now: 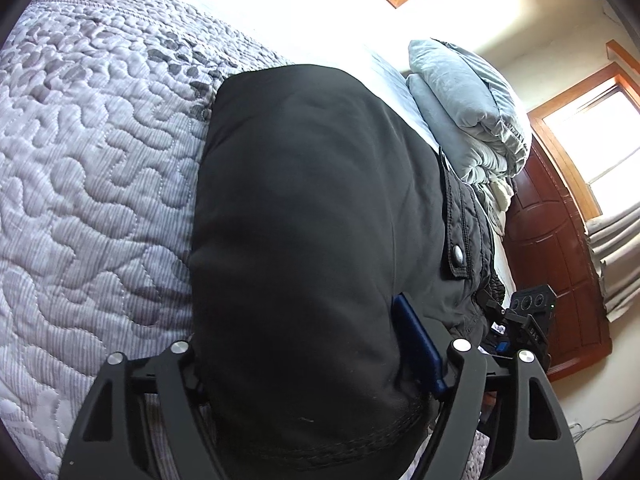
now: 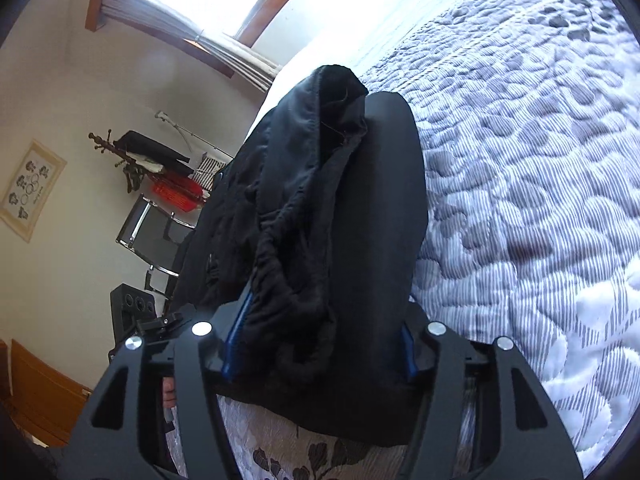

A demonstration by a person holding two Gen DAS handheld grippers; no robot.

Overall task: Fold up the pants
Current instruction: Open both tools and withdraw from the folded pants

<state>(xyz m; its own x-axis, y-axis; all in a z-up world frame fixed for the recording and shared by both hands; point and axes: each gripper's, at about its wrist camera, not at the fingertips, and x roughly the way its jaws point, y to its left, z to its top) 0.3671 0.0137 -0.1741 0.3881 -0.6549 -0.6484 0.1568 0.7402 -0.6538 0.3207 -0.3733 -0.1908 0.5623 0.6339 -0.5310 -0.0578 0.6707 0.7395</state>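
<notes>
In the left wrist view, the quilted bedspread (image 1: 92, 152) is seen on the left, and the black pants (image 1: 304, 240) are draped across the middle, so that most of the left gripper (image 1: 320, 364) is hidden behind the cloth. Only one blue finger pad (image 1: 420, 344) is seen, pressed against the fabric; the fingers stand fairly wide with the pants bunched between them, but a firm clamp cannot be told. A waistband tab with a metal snap (image 1: 458, 257) is seen to the right, beside it a folded grey comforter (image 1: 468, 116), then a dark wooden headboard (image 1: 560, 248) and a window (image 1: 596, 136). The right gripper's body (image 1: 524, 320) is glimpsed beside the pants.

In the right wrist view, a framed picture (image 2: 30, 190) and a coat rack (image 2: 132, 160) are seen by the wall at the left. The pants (image 2: 320, 220) fill the centre, with the gathered waistband held between the blue pads of the right gripper (image 2: 320, 348), which stands fairly wide around the cloth. The bedspread (image 2: 540, 200) is spread out on the right
</notes>
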